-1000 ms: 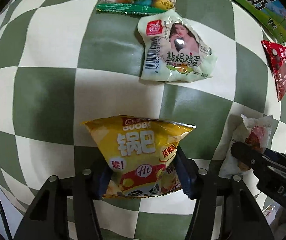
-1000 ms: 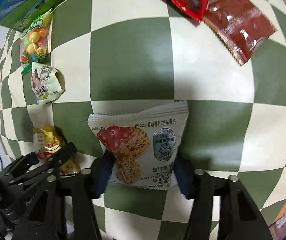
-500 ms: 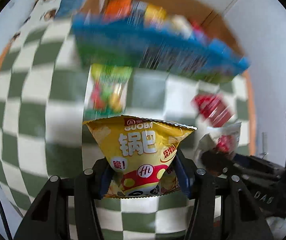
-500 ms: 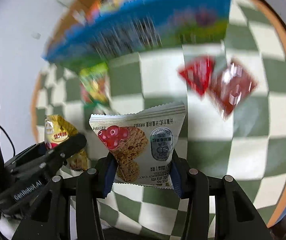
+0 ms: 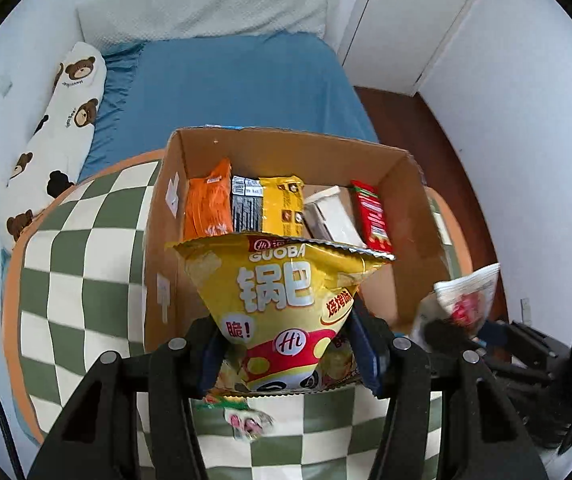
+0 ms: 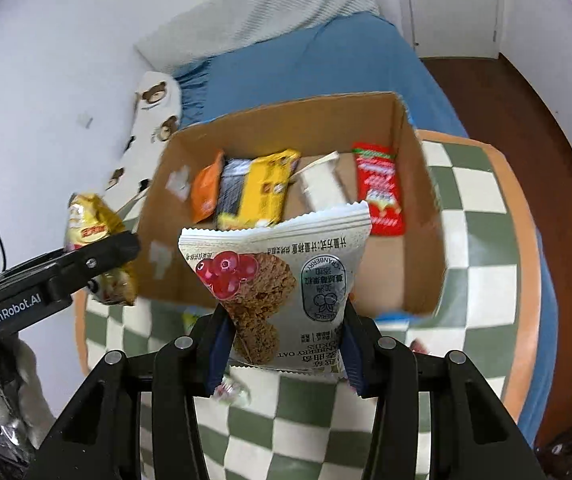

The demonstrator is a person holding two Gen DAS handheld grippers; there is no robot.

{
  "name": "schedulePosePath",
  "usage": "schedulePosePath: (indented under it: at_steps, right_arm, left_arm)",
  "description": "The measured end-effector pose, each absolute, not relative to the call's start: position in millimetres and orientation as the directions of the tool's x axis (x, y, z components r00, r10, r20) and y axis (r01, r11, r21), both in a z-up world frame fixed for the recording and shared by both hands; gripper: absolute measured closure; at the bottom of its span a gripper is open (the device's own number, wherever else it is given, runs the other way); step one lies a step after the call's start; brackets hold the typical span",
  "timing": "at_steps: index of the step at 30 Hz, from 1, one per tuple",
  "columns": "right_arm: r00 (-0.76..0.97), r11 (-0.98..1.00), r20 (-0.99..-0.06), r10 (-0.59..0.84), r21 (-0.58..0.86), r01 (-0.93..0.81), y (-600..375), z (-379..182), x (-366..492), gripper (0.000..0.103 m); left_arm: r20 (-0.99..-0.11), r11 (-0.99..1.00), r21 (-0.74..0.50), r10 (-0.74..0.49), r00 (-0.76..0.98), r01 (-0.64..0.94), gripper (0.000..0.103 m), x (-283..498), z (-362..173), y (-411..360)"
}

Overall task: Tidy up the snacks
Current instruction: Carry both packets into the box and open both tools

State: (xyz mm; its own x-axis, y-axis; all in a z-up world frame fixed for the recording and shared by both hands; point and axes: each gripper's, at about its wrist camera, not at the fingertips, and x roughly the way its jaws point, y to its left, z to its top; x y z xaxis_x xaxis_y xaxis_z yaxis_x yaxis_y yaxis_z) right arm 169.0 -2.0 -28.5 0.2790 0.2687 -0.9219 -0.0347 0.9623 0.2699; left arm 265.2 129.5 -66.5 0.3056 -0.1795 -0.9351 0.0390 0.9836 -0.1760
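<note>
Bedroom setting: blue-sheeted bed (image 5: 238, 80) behind, a white bolster printed with brown bears (image 5: 52, 132) along the wall, white cupboard doors beyond.

Surface: green-and-cream chequered counter (image 5: 78, 264) with an orange rim.

Item 1. Open brown cardboard box (image 5: 166, 216), standing at the far side of the counter. Contents filed on edge in a row: orange packet (image 5: 208, 208), grey-and-black packet (image 5: 246, 204), yellow packet (image 5: 282, 204), white carton (image 5: 334, 216), red packet (image 5: 372, 216). Upright filing keeps each label readable and, I judge, leaves floor space free toward the near wall.

Item 2. Yellow foil crisp bag with a red-and-white base (image 5: 286, 300). My left gripper (image 5: 288, 354) has its jaws clamped on the bag's lower part, top seam up, held in the air in front of the box, so it can go in standing like the rest.

Item 3. White sachet of cranberry oat cookies (image 6: 282, 280). My right gripper (image 6: 284, 350) has its jaws closed on the lower edges after tightening just now, the sachet pinched between them, serrated top seam upward, also in the air short of the box.

Item 4. Loose sweets in clear wrappers (image 5: 248, 424), lying on the counter under the held bags, not yet collected.

Status, as judged: both packets are on their way to the box; neither is over the opening yet.
</note>
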Motion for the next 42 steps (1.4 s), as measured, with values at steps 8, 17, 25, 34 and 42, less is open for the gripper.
schedulePosePath:
  at_steps: [8,17,25,34,42]
  right_arm:
    - [0.199,0.978,-0.961,0.193,0.205,0.039,-20.6,-82.1,223.6,0.053]
    - [0.051,0.992,-0.992,0.118,0.12,0.044,-23.9,-139.3,242.6,0.028]
    - [0.001,0.994,-0.995,0.102,0.102,0.032,-20.9,-154.5,243.3,0.008]
    - [0.037,0.992,-0.993,0.113,0.115,0.044,-18.1,-144.4,236.5,0.007]
    - [0.152,0.994,-0.983,0.103,0.108,0.03,-13.6,-112.2,219.6,0.007]
  left_arm:
    - [-0.987,0.994,-0.107,-0.105,0.121,-0.007,0.051,319.8,-155.8,141.0]
    - [-0.992,0.991,-0.12,-0.122,-0.032,-0.054,0.049,326.4,-219.4,153.7]
    - [-0.992,0.991,-0.124,-0.124,-0.009,-0.045,0.028,321.8,-231.1,142.9]
    - [-0.993,0.992,-0.111,-0.109,0.039,-0.061,0.028,312.7,-218.0,134.0]
    - [-0.983,0.996,-0.08,-0.07,0.169,-0.05,0.028,284.2,-176.5,127.6]
